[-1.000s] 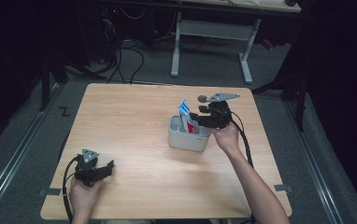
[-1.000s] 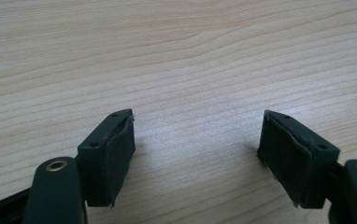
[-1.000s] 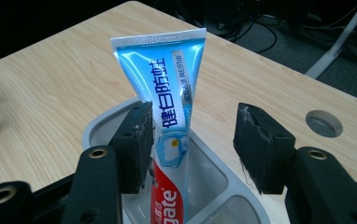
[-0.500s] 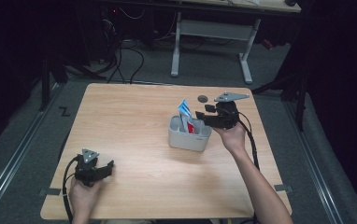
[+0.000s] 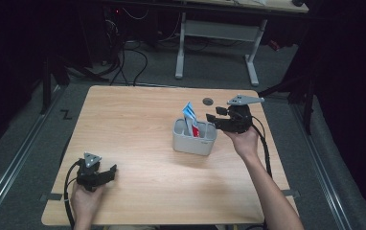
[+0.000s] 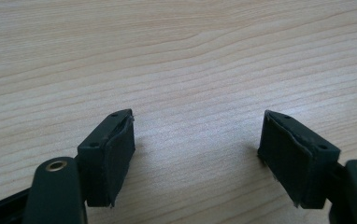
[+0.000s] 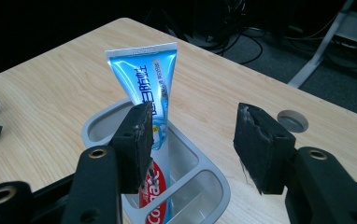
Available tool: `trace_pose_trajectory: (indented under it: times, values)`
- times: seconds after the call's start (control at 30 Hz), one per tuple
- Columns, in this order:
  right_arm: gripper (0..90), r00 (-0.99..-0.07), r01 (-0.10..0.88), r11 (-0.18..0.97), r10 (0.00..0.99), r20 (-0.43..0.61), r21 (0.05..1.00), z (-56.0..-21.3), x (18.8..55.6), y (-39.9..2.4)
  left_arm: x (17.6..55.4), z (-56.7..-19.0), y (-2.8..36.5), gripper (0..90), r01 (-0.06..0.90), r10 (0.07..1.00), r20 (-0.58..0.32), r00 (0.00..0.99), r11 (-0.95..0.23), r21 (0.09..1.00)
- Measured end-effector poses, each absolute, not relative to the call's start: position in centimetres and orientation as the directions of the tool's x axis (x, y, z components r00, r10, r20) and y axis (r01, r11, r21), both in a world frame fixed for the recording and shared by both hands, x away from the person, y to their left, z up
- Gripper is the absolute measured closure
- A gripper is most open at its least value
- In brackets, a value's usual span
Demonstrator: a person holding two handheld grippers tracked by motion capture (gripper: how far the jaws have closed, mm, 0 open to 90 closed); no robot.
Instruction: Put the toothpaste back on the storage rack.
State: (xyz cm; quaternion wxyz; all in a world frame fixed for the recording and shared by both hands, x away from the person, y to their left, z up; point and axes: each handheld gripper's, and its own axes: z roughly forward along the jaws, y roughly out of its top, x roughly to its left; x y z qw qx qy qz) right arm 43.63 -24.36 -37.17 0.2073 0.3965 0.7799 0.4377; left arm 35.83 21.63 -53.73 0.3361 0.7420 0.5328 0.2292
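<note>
Your left hand [image 5: 86, 199] held the left gripper [image 5: 105, 173] low near the tabletop's near left corner, its jaws spread wide with nothing between them. Your right forearm reached up from the bottom edge, wrist bent, and your right hand [image 5: 242, 141] held the right gripper [image 5: 211, 119] raised and pointing left, its jaws standing apart and gripping nothing.

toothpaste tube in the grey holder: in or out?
In. The blue-and-white toothpaste tube stands on end in the grey plastic holder, leaning slightly, crimped end up. The right tongs are open beside it, not gripping.
</note>
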Motion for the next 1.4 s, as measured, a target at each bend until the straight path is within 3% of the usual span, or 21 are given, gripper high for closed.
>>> trace_pose_trajectory:
  times: [1.4]
  values:
    - [47.9,-0.560,0.412,0.251,0.828,0.027,0.876,-35.9,40.8,-28.1,35.8,-53.7,21.6,27.1,0.637,0.944,-0.016,0.328,-0.209,0.742]
